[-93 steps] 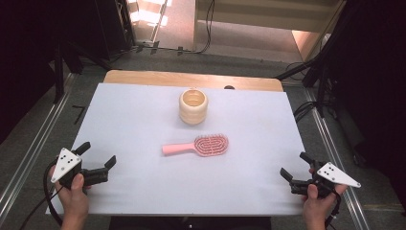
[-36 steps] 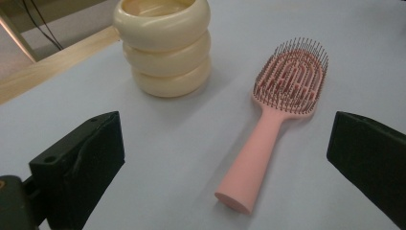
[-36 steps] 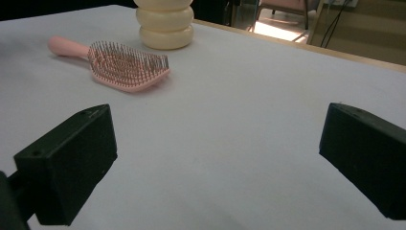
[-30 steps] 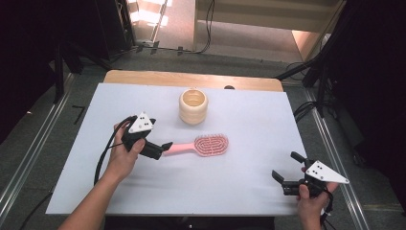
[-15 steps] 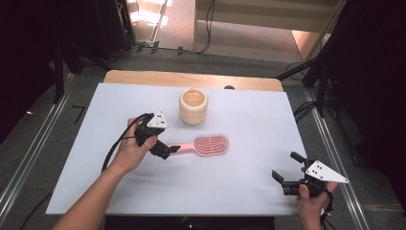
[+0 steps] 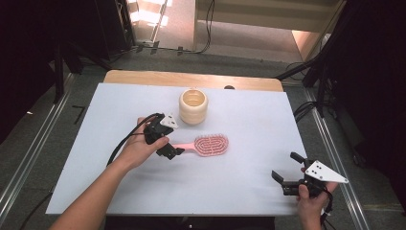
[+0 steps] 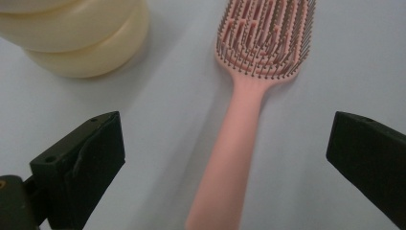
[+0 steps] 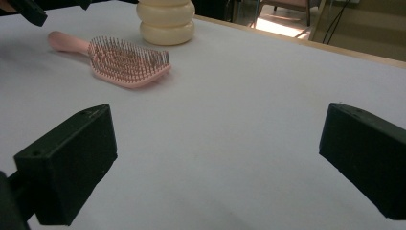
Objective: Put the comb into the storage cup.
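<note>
Left gripper [image 6: 168, 150] at frame centre-left, jaws apart astride pink hairbrush [image 6: 207, 144] handle, not clamped. Brush flat on counter [image 6: 239, 115], below cream cup [image 6: 193, 106]. Right gripper [image 6: 287, 179] lower right, jaws apart, empty.

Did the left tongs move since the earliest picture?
Yes. The left tongs moved from the table's near left corner to the pink hairbrush handle, near the cream cup.
</note>
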A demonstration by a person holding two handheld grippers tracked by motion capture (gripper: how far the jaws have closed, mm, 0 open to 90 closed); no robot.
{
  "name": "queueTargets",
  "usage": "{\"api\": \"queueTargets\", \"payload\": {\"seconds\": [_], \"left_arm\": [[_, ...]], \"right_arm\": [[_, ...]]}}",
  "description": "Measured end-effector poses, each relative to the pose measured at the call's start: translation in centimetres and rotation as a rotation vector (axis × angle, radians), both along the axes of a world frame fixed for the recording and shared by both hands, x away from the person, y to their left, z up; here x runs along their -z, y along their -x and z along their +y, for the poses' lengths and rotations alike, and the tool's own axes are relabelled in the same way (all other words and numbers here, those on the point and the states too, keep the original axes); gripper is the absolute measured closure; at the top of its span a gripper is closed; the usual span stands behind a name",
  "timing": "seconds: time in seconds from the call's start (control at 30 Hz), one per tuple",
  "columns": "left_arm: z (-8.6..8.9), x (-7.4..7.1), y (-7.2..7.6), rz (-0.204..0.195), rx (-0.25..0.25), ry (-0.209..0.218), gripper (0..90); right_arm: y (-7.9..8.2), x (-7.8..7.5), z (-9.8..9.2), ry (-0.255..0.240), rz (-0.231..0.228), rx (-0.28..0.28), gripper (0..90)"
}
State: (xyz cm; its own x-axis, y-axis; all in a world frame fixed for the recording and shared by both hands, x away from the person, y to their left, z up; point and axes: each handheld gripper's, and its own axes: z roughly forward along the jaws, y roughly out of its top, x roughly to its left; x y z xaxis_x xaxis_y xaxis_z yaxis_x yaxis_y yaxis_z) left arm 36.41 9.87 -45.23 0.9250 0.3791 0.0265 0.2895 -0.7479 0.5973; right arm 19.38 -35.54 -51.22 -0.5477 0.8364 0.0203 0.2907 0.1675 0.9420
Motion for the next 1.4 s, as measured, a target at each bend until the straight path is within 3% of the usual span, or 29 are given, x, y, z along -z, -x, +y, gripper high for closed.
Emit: {"api": "queueTargets", "payload": {"seconds": [0.3,0.57,0.63,0.73,0.9,1.4], "left_arm": [[-1.5,0.7,-0.4,0.061,0.019,-0.089,3.3],[-2.3,1.0,-0.7,0.060,0.021,-0.160,6.8],[-2.7,1.0,-0.7,0.053,0.019,-0.174,14.3],[-3.0,1.2,-0.7,0.056,0.026,-0.196,15.1],[-3.4,1.4,-0.8,0.058,0.030,-0.218,18.2],[-4.4,1.6,-1.0,0.066,0.091,-0.257,38.7]], "right_arm": [[0.0,0.0,0.0,0.002,-0.001,-0.001,0.0],[0.0,0.1,0.0,-0.001,-0.001,0.000,0.0],[-0.1,0.1,0.0,-0.003,0.000,0.001,0.0],[-0.1,0.1,0.0,-0.003,0.002,0.001,0.0],[-0.1,0.1,-0.1,-0.002,0.003,0.002,0.0],[-0.1,0.1,-0.1,-0.004,0.002,0.003,0.0]]}}
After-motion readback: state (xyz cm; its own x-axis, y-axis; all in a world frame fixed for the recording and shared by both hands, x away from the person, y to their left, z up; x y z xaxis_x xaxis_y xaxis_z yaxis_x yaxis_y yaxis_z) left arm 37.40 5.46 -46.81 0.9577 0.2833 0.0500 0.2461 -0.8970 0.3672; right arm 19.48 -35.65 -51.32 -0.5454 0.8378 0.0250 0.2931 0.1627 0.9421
